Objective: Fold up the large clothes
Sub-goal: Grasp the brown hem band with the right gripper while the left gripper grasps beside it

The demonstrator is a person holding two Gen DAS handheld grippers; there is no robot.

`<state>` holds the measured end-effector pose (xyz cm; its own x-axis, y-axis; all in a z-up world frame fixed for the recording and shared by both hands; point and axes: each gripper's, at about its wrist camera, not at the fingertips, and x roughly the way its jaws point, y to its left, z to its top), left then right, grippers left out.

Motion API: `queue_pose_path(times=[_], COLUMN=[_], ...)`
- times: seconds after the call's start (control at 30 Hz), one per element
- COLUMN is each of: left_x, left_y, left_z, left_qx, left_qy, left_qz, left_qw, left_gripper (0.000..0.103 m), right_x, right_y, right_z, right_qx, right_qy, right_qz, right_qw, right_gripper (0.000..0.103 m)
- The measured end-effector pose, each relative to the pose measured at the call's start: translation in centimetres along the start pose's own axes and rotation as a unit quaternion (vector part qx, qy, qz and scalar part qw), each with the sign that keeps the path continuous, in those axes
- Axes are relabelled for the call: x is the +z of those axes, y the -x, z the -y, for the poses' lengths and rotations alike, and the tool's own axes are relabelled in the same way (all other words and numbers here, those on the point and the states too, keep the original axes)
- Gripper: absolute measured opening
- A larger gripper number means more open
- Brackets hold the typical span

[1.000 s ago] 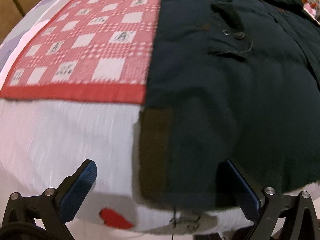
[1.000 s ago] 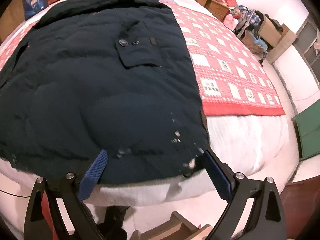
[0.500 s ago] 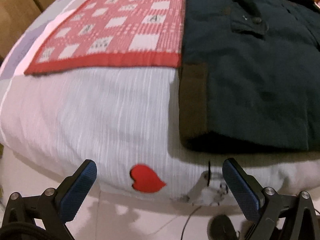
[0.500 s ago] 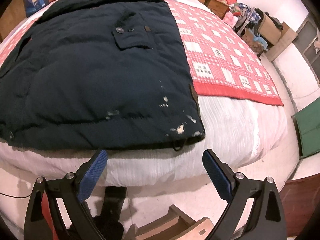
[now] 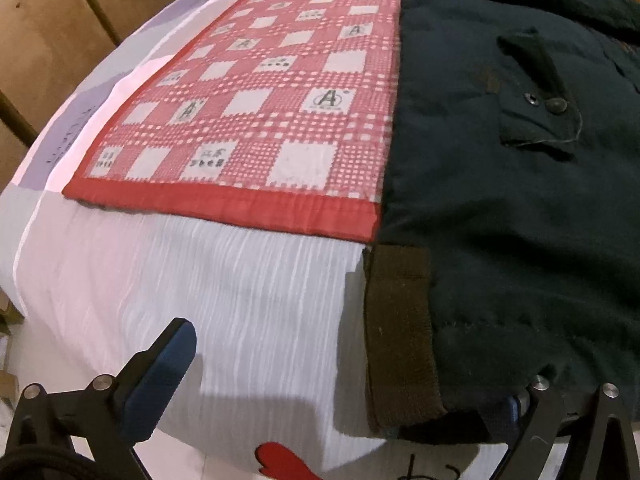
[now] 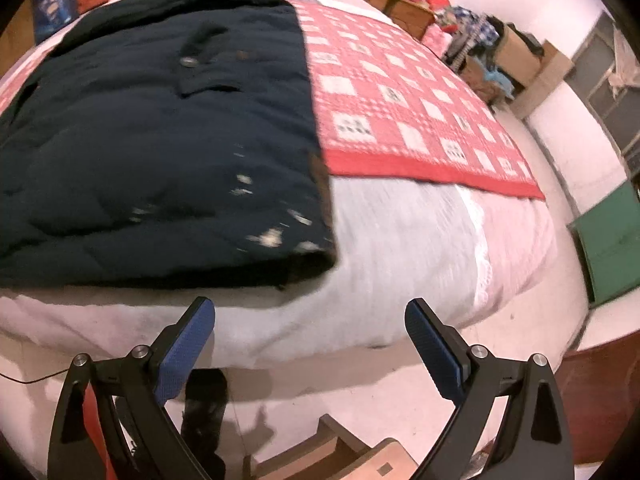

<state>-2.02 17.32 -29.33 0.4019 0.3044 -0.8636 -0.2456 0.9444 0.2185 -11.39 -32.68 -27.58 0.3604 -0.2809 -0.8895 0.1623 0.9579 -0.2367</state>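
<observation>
A large dark navy padded jacket (image 5: 520,200) lies flat on the bed, with a buttoned pocket flap and a brown ribbed hem band (image 5: 400,340) at its near left corner. My left gripper (image 5: 340,376) is open; its right finger is hidden under the hem corner, its left finger (image 5: 160,376) lies over the white sheet. In the right wrist view the jacket (image 6: 160,140) shows white specks near its near right corner. My right gripper (image 6: 310,352) is open and empty, just short of the bed edge below that corner.
The bed has a white sheet (image 5: 200,300) and a red checked blanket (image 5: 260,120) under the jacket. A wooden wardrobe (image 5: 48,40) stands at left. Boxes and clutter (image 6: 500,52) and a green panel (image 6: 608,240) stand at right. A wooden stool (image 6: 340,456) is below.
My left gripper has moved forward and right, so its right finger now sits under the jacket's hem corner. My right gripper has shifted right and closer to the bed edge.
</observation>
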Motion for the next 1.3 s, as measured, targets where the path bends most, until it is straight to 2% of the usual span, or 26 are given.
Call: queue_pose_path(times=[0.17, 0.4, 0.5, 0.6, 0.63, 0.7, 0.77, 0.87, 0.97, 1.1, 1.17, 1.27, 1.3], left_x=[-0.1, 0.6, 0.7, 0.5, 0.5, 0.5, 0.6, 0.9, 0.7, 0.4, 0.4, 0.6, 0.7], left_y=[-0.1, 0.2, -0.1, -0.5, -0.8, -1.1, -1.5, -2.0, -2.5, -2.7, -2.8, -2.7, -2.5], left_z=[0.2, 0.7, 0.4, 0.6, 0.9, 1.5, 2.1, 2.0, 1.4, 1.5, 1.6, 2.2, 2.2], left_qx=[0.001, -0.002, -0.011, -0.007, -0.013, -0.019, -0.027, -0.034, -0.052, -0.070, -0.084, -0.121, -0.137], left_qy=[0.007, 0.009, 0.023, 0.027, 0.024, 0.014, 0.005, -0.008, -0.016, -0.026, -0.026, -0.033, -0.033], left_qz=[-0.001, 0.013, 0.010, 0.005, 0.002, -0.001, -0.001, 0.007, 0.015, 0.029, 0.026, 0.021, 0.019], left_qw=[1.0000, 0.9999, 0.9996, 0.9996, 0.9996, 0.9997, 0.9996, 0.9994, 0.9984, 0.9968, 0.9958, 0.9919, 0.9898], left_gripper=[0.103, 0.103, 0.103, 0.102, 0.100, 0.096, 0.094, 0.093, 0.093, 0.092, 0.086, 0.051, 0.034], right_x=[0.0, 2.1, 3.3, 3.5, 3.6, 3.9, 4.3, 5.0, 5.5, 5.5, 5.7, 6.1, 6.2], right_y=[-0.4, -2.1, -2.3, -3.0, -3.1, -3.1, -3.9, -5.1, -5.6, -5.9, -6.4, -6.8, -6.7], right_z=[1.4, 1.5, 3.1, 4.8, 4.3, 3.1, 1.8, 1.7, 3.4, 2.1, 1.6, 1.6, 1.7], right_qx=[-0.013, -0.024, -0.059, -0.035, -0.032, -0.002, 0.017, 0.029, 0.040, 0.053, 0.065, 0.074, 0.074], right_qy=[-0.010, -0.006, -0.036, -0.087, -0.084, -0.069, -0.044, -0.049, -0.092, -0.070, -0.069, -0.083, -0.084], right_qz=[0.016, 0.042, 0.065, 0.057, 0.057, 0.060, 0.047, 0.041, 0.042, 0.030, 0.022, 0.012, 0.012], right_qw=[1.000, 0.999, 0.996, 0.994, 0.994, 0.996, 0.998, 0.998, 0.994, 0.996, 0.995, 0.994, 0.994], right_gripper=[0.097, 0.097, 0.097, 0.095, 0.091, 0.072, 0.065, 0.053, 0.052, 0.027, 0.025, 0.021, 0.019])
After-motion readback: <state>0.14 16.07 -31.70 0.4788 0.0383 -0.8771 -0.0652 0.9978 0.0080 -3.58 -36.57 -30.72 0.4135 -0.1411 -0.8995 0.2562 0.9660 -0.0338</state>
